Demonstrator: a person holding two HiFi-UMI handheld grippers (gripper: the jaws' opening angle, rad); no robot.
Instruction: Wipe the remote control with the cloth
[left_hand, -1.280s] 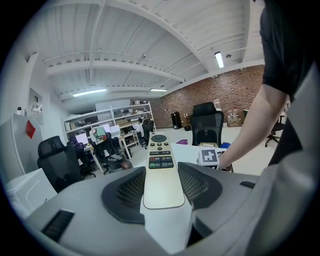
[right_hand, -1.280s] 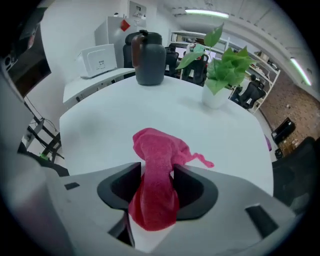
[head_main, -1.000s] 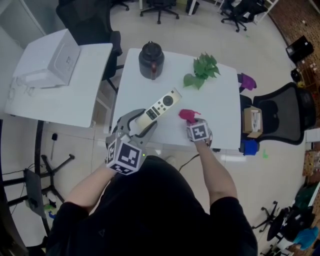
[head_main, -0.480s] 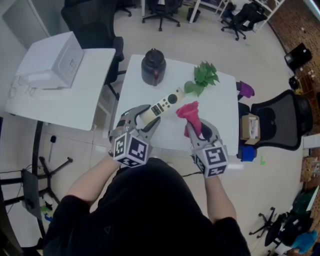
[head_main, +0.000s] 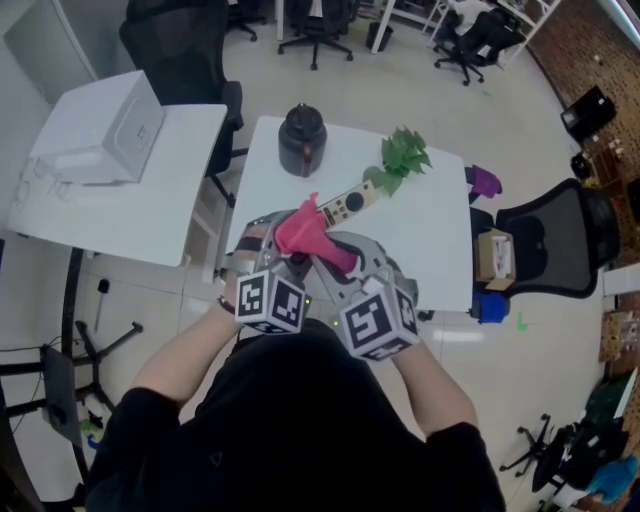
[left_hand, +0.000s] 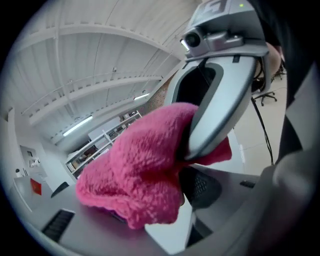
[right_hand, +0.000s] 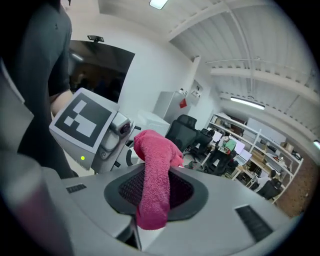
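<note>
The pale remote control (head_main: 352, 202) sticks out toward the plant, and its near end is in my left gripper (head_main: 283, 250), which is shut on it above the white table (head_main: 430, 250). My right gripper (head_main: 335, 262) is shut on the pink cloth (head_main: 305, 235) and holds it against the remote's near part, covering the left jaws. In the left gripper view the cloth (left_hand: 140, 165) fills the middle with a finger of the right gripper (left_hand: 220, 100) pressed into it. In the right gripper view the cloth (right_hand: 155, 175) lies across the jaw pad, with the left gripper's marker cube (right_hand: 82, 120) behind.
A dark jug (head_main: 301, 140) and a green plant (head_main: 402, 155) stand at the table's far side. A second table with a white box (head_main: 100, 130) is to the left. An office chair (head_main: 555, 235) and a cardboard box (head_main: 497, 255) are to the right.
My right gripper has lifted the pink cloth off the table and carried it left onto the remote. The left gripper has raised the remote and pushed its far end toward the plant.
</note>
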